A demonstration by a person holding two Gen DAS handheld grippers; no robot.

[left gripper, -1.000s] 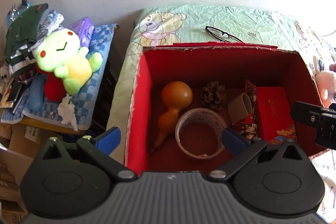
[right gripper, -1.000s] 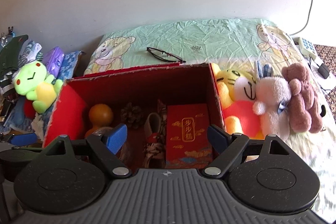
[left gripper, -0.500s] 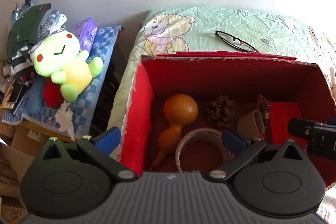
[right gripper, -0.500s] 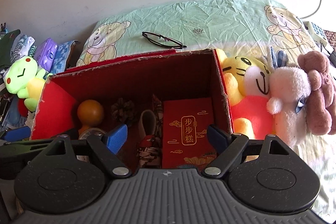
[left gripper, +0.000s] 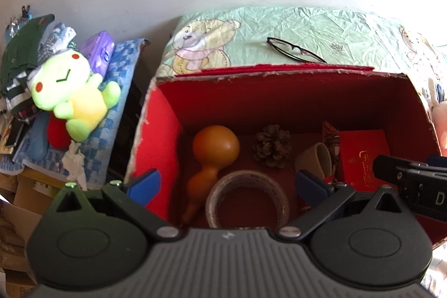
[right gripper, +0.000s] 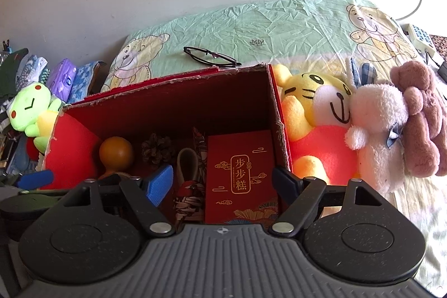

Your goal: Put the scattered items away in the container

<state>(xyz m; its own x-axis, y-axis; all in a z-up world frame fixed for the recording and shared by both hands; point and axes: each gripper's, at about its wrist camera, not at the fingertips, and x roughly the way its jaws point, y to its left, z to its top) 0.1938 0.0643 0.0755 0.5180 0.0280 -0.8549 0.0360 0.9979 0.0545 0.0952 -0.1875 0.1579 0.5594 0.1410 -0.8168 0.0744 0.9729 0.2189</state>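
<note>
Both grippers have sunk closer over the red box [right gripper: 173, 105], and our right gripper [right gripper: 223, 180] has just been narrowing its jaws, still wide with nothing gripped. We see the left gripper [left gripper: 227, 183] gaping and empty above the tape roll [left gripper: 247, 197]; the glasses [right gripper: 209, 56] lie on the bedsheet [right gripper: 279, 27] behind the box.

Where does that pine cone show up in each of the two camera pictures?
Left wrist view: the pine cone lies mid-picture on the red box's floor, right of the orange gourd.
Right wrist view: the pine cone lies left of centre, again right of the gourd.
Shared landmark: the eyeglasses behind the box.
</note>
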